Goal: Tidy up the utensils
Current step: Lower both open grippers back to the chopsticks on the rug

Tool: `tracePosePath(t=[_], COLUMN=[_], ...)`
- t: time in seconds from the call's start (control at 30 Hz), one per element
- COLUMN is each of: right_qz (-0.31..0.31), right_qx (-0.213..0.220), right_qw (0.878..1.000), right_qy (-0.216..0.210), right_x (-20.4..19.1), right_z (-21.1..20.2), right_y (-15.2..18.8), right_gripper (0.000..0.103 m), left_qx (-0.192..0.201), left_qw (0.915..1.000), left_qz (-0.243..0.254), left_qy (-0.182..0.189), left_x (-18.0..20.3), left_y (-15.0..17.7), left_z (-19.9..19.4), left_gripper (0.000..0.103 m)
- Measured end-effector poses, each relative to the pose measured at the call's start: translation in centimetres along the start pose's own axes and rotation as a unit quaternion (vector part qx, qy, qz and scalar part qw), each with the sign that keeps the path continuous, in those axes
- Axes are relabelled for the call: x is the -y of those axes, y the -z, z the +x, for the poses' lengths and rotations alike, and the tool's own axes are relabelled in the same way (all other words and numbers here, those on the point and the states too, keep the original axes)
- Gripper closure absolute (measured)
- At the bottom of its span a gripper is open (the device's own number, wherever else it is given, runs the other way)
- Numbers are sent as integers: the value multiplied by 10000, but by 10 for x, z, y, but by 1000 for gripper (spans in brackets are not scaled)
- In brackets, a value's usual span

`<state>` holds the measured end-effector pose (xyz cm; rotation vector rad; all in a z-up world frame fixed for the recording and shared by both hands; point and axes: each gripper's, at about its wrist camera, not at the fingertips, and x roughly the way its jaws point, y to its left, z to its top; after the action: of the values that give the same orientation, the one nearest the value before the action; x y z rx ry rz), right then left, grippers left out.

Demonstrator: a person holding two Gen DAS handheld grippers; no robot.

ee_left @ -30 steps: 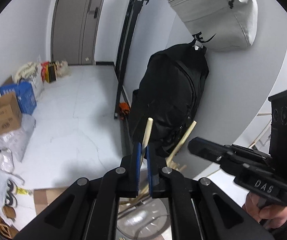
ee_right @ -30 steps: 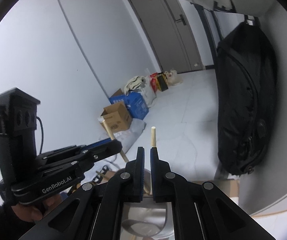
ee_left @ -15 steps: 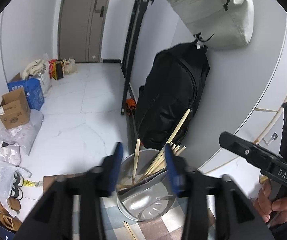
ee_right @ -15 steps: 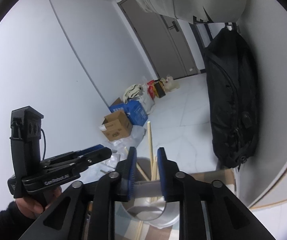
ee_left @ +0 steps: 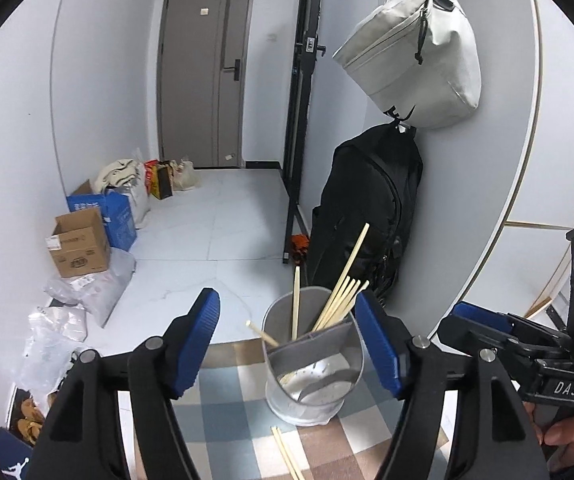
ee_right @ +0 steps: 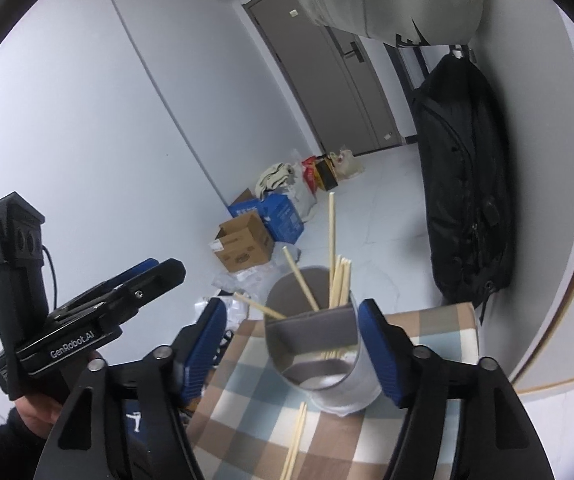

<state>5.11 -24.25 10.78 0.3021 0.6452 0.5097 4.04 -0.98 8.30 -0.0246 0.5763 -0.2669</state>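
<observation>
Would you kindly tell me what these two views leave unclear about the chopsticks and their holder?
- Chopsticks on the cloth: near ends cut off by the bottom edge, both views.
- Metal holder: its divider hides the chopsticks' lower ends; exact count uncertain.
- Table surface: mostly covered by the checked cloth and both open hand-held grippers, left, right.

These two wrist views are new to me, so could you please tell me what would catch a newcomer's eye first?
The metal utensil holder stands on the checkered cloth with wooden chopsticks fanning out of its back compartment. It sits framed between the wide-open blue pads of the left hand-held gripper; the right hand-held gripper is open too. Two loose chopsticks lie on the cloth before the holder.
</observation>
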Motion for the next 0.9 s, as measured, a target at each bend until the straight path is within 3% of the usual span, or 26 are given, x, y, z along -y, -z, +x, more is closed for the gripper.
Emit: tracePosePath(t=[0.1,0.53,0.77,0.9], right_qz=[-25,-347,-636,-592], right_qx=[-24,-260,-308,-367], right_qw=[10000,9989,9972,9972], right_qy=[21,179,231,254], right_x=[-4,-12,-11,-2], right_z=[-4,-4,3,6], right_y=[8,55,79,91], right_gripper=[24,11,6,5], left_qx=[14,-377,-870,-1361], left_qw=[9999,9978,9934,9868], left_qz=[-10,-385,-551,-610], left_qy=[-152,-373,-498,-635], left_x=[1,-11,-19,-22], left_y=[8,61,97,121], left_z=[-6,-8,13,34], left_gripper=[25,24,24,24])
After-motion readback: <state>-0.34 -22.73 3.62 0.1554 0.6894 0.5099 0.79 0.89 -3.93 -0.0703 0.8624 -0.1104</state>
